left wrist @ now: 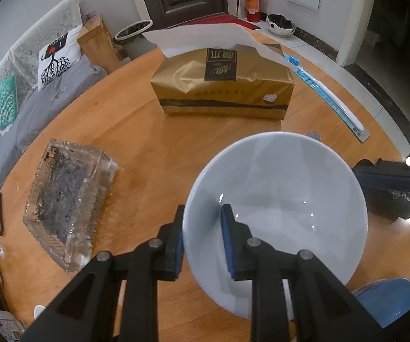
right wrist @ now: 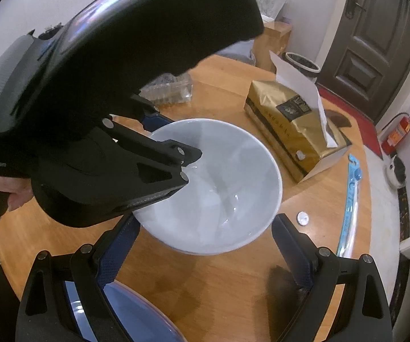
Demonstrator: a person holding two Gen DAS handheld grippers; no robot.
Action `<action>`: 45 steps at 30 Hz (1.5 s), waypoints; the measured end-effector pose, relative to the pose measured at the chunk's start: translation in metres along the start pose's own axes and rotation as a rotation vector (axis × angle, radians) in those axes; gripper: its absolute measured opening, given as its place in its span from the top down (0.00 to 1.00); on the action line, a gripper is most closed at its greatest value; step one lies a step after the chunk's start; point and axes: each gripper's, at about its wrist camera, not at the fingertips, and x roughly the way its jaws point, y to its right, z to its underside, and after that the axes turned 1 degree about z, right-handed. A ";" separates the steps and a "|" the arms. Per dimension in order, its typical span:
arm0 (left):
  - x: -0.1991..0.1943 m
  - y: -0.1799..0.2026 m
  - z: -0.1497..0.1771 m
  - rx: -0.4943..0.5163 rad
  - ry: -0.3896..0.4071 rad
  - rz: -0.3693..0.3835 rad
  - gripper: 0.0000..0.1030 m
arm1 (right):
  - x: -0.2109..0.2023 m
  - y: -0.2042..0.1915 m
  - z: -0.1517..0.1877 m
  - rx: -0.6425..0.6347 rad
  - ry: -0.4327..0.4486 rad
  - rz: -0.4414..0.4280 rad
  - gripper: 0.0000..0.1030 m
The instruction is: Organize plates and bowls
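Observation:
A white bowl (left wrist: 284, 193) sits over the round wooden table (left wrist: 148, 154). My left gripper (left wrist: 202, 242) is shut on the bowl's near-left rim, one finger inside and one outside. In the right wrist view the same bowl (right wrist: 233, 176) lies ahead, with the left gripper (right wrist: 173, 156) clamped on its left rim. My right gripper (right wrist: 205, 253) is open and empty, its fingers (right wrist: 293, 250) spread just short of the bowl. A blue plate (right wrist: 136, 313) lies under my right gripper at the near table edge; it also shows in the left wrist view (left wrist: 384, 299).
A gold tissue box (left wrist: 222, 82) stands at the far side of the table. A glass ashtray (left wrist: 68, 196) lies at the left. A packaged toothbrush (left wrist: 330, 97) and a coin (right wrist: 302, 218) lie at the right. A sofa (left wrist: 20, 91) is beyond the table.

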 end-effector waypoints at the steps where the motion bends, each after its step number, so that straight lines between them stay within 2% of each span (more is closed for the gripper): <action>1: 0.000 -0.002 0.000 -0.006 -0.001 0.009 0.80 | 0.000 -0.001 0.000 -0.002 -0.002 0.005 0.11; 6: -0.013 -0.007 0.004 -0.007 0.024 0.006 0.80 | -0.009 -0.005 -0.001 -0.011 0.003 0.016 0.14; 9: -0.036 -0.021 0.011 -0.053 0.071 0.029 0.78 | -0.022 -0.012 -0.003 -0.007 0.031 0.007 0.14; 11: -0.053 -0.034 0.016 -0.089 0.107 0.037 0.63 | -0.031 -0.023 -0.006 -0.021 0.054 -0.003 0.14; 14: -0.084 -0.063 0.033 -0.128 0.160 0.020 0.55 | -0.039 -0.048 -0.015 -0.045 0.089 -0.044 0.13; 18: -0.118 -0.110 0.067 -0.183 0.201 -0.042 0.46 | -0.042 -0.094 -0.031 -0.091 0.146 -0.145 0.13; 21: -0.127 -0.155 0.099 -0.245 0.186 -0.086 0.45 | -0.034 -0.129 -0.041 -0.120 0.160 -0.216 0.10; 24: -0.123 -0.188 0.128 -0.309 0.159 -0.090 0.45 | -0.017 -0.159 -0.050 -0.136 0.151 -0.278 0.09; 27: -0.110 -0.218 0.160 -0.378 0.130 -0.079 0.45 | 0.005 -0.182 -0.056 -0.151 0.132 -0.297 0.09; 30: -0.097 -0.230 0.180 -0.408 0.110 -0.080 0.45 | 0.028 -0.203 -0.061 -0.178 0.107 -0.306 0.09; 34: -0.081 -0.247 0.202 -0.449 0.094 -0.047 0.47 | 0.044 -0.219 -0.065 -0.214 0.092 -0.293 0.09; 36: -0.075 -0.250 0.206 -0.458 0.089 -0.031 0.52 | 0.050 -0.223 -0.066 -0.220 0.087 -0.303 0.09; 41: -0.063 -0.249 0.209 -0.464 0.073 -0.002 0.73 | 0.061 -0.230 -0.068 -0.241 0.083 -0.293 0.09; 45: -0.055 -0.247 0.209 -0.460 0.066 0.011 0.83 | 0.069 -0.236 -0.070 -0.252 0.078 -0.294 0.09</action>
